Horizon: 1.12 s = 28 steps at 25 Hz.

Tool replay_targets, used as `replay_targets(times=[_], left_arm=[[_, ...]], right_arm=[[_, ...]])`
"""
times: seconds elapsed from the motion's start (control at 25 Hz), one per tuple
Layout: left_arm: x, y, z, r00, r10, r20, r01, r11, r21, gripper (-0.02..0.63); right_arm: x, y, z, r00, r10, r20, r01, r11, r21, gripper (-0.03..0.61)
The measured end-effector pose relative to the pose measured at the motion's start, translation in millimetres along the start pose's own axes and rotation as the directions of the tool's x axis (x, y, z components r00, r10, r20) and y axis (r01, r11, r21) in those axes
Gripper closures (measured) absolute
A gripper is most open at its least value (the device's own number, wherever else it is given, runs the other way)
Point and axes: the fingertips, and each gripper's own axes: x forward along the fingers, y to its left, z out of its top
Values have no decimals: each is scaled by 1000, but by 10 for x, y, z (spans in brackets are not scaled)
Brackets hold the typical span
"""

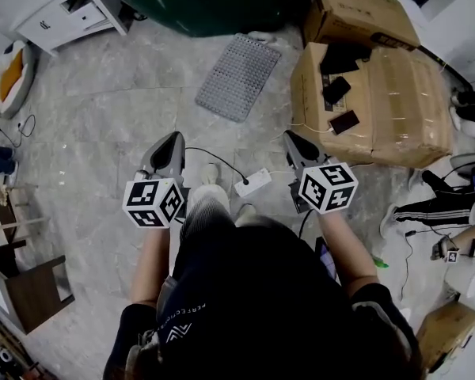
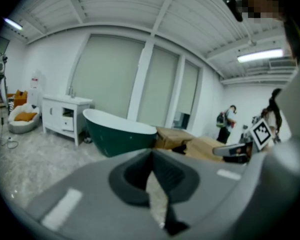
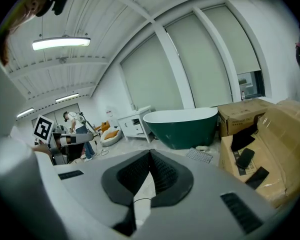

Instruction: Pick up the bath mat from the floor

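Over by the foot of the green bathtub (image 1: 210, 6) the grey bath mat (image 1: 237, 76) lies flat on the pale stone floor (image 1: 103, 109). It is set at a slant, its far short end near the tub and its right long edge close beside the big cardboard box (image 1: 372, 105), not touching it as far as I can see.

Both grippers are held out in front of the person, tipped a little downward, and the mat lies ahead of them and well apart from either pair of jaws. It sits roughly in line with the gap between the two tools (a touch nearer the right one's side).

The left gripper (image 1: 176, 135) has its jaws closed together with nothing between them. Its own view looks over the closed tips toward the tub and a white cabinet (image 2: 65, 115), and I cannot find the mat there.

The right gripper (image 1: 288, 135) is closed and empty too, its ribbed pads meeting at the tip. From its view the mat shows as a small studded patch on the floor beyond the jaws and to their right, below the tub and just left of the box.

Nearer the person, between the two grippers, a white power strip (image 1: 253, 183) lies on the floor with a black cable (image 1: 214, 158) running to it.
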Motion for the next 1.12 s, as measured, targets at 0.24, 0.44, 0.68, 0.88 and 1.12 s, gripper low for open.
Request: replay_targets(times=[0.24, 0.44, 0.68, 0.88, 1.12], left_arm=[[404, 442, 157, 1000, -27, -14, 27, 1000, 5, 607], [654, 955, 304, 998, -50, -24, 51, 998, 32, 607], [1010, 1455, 464, 994, -95, -50, 98, 993, 62, 607], [1256, 1689, 477, 987, -143, -76, 149, 986, 75, 607], [1422, 1856, 477, 982, -166, -85, 172, 983, 64, 607]], right_arm=[[481, -74, 200, 999, -41, 10, 40, 999, 35, 578], [983, -49, 348, 996, -85, 14, 85, 995, 60, 578], [1508, 65, 506, 992, -123, -1, 123, 990, 67, 578], [1758, 69, 559, 986, -165, -14, 165, 984, 64, 578], [1844, 59, 633, 981, -195, -20, 196, 979, 50, 578]])
